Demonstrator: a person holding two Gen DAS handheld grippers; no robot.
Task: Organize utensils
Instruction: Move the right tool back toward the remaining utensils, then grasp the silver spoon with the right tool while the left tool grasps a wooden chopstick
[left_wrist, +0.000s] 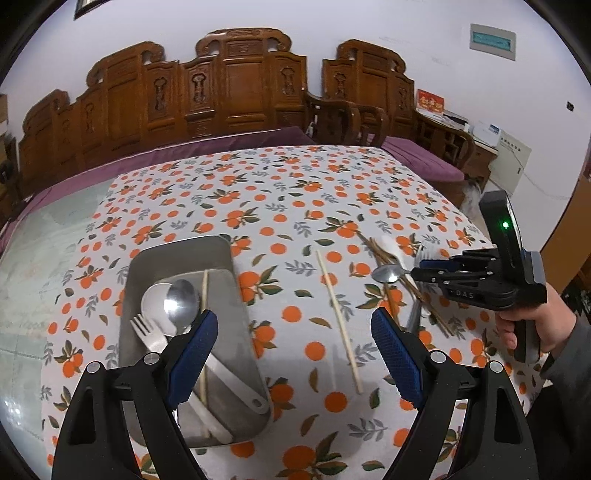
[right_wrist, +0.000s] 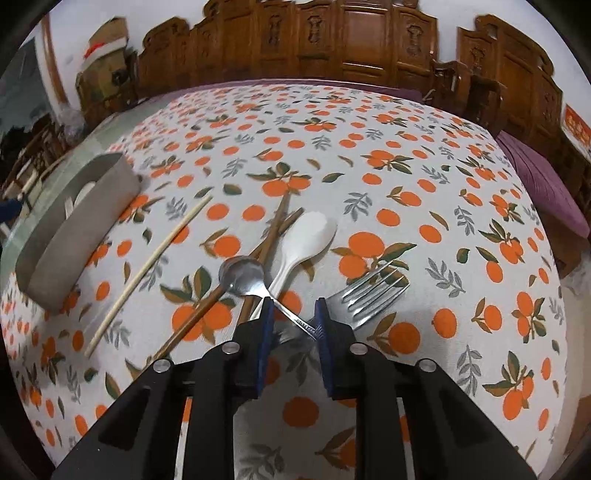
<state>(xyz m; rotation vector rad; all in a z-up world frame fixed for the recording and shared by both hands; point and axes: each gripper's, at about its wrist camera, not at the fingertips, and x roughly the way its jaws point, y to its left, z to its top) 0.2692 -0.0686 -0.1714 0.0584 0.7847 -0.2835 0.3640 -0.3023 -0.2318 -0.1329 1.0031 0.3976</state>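
A steel tray (left_wrist: 177, 254) on the left holds a large metal spoon (left_wrist: 181, 299), a fork (left_wrist: 147, 332), a pale chopstick (left_wrist: 204, 291) and a white spoon handle. My left gripper (left_wrist: 294, 314) hangs open over the tray's right edge and the cloth, holding nothing. Another pale chopstick (left_wrist: 338, 317) lies on the cloth between its fingers. My right gripper (right_wrist: 294, 306) is shut on the handle of a small metal spoon (right_wrist: 242, 275), which crosses slantwise between the pads. Beside it lie a white plastic spoon (right_wrist: 310, 232), brown chopsticks (right_wrist: 280, 218) and a fork (right_wrist: 373, 291).
The table wears a white cloth with an orange-fruit print (left_wrist: 280, 192). Carved wooden chairs (left_wrist: 236, 81) line the far side. A hand (left_wrist: 532, 325) holds the right gripper's grip near the table's right edge. The tray's outer wall (right_wrist: 81, 221) stands left of the loose utensils.
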